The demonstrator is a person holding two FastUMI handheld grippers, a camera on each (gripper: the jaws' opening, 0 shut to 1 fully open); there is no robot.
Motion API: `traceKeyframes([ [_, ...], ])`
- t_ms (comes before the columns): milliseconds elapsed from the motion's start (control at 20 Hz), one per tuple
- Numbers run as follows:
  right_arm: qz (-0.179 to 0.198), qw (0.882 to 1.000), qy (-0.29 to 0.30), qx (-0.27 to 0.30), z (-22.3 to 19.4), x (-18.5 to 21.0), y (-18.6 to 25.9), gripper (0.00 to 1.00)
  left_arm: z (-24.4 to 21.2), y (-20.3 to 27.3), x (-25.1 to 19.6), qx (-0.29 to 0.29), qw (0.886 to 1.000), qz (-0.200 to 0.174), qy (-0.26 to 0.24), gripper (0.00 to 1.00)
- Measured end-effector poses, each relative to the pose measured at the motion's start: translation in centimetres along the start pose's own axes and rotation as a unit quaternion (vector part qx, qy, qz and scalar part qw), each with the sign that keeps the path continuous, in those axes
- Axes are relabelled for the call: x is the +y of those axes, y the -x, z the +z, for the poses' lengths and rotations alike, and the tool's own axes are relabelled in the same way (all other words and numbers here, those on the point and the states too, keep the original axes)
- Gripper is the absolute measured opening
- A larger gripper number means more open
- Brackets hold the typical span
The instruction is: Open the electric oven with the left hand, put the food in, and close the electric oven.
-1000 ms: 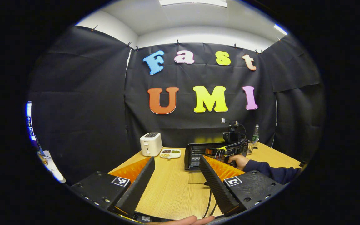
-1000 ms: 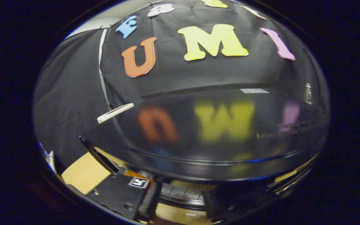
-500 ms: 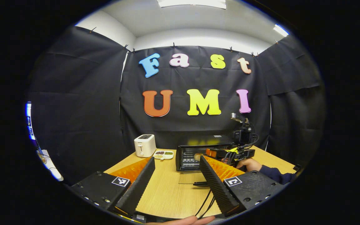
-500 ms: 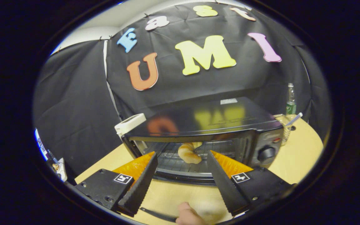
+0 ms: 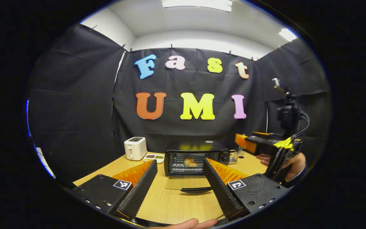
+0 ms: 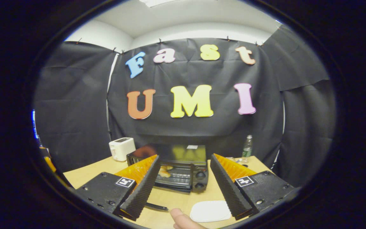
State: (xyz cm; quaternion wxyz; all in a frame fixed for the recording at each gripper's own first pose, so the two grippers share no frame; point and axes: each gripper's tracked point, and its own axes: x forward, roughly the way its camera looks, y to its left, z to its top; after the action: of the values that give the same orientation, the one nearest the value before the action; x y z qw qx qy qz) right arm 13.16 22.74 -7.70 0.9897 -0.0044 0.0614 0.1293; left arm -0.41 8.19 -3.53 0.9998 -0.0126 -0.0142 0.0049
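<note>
step: close oven | electric oven (image 5: 193,158) on desk (image 5: 173,203), door (image 5: 183,183) down flat toward left claw (image 5: 179,187), handle crosswise, dead ahead | croissant (image 5: 190,163) inside on rack | left claw spread, empty, nearer | right claw (image 6: 184,187) spread, empty, off oven's right

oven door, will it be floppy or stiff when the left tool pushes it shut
Probably stiff: the oven door looks like a flat glass pane with a bar handle. It lies open on the table, so it likely swings up on its hinge. The glass may be slippery.
</note>
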Motion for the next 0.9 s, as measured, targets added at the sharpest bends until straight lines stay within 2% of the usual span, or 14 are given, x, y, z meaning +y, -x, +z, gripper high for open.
traceKeyframes([
  [100,-0.009,1.0,-0.009,0.005,0.3,-1.5,1.5,0.96,-1.1,-1.6,-0.8,0.003,1.0,-0.003,-0.008,0.95],
  [250,-0.027,1.0,0.004,0.006,0.8,-4.6,4.1,1.0,-2.8,-4.4,-2.4,0.004,1.0,-0.021,-0.008,0.95],
  [450,-0.075,0.996,0.004,-0.051,4.0,-7.8,8.9,0.96,-9.2,-6.9,-4.7,0.066,0.996,-0.059,0.014,0.96],
  [600,-0.056,0.996,-0.014,-0.067,4.2,-7.1,11.7,0.96,-13.1,-8.3,-5.9,0.091,0.994,-0.061,-0.005,0.95],
  [650,-0.053,0.996,-0.015,-0.073,4.6,-7.4,12.3,0.99,-15.0,-8.8,-6.0,0.107,0.993,-0.057,-0.008,0.95],
  [800,-0.051,0.996,0.006,-0.076,4.0,-8.0,14.3,0.99,-19.8,-10.2,-7.5,0.152,0.986,-0.066,0.015,0.96],
  [850,-0.048,0.996,0.009,-0.074,3.5,-8.1,15.0,0.96,-21.2,-10.7,-8.3,0.168,0.983,-0.072,0.022,0.95],
  [900,-0.05,0.996,0.007,-0.074,3.0,-8.6,15.6,1.0,-22.2,-11.2,-8.7,0.183,0.98,-0.074,0.02,0.95],
])
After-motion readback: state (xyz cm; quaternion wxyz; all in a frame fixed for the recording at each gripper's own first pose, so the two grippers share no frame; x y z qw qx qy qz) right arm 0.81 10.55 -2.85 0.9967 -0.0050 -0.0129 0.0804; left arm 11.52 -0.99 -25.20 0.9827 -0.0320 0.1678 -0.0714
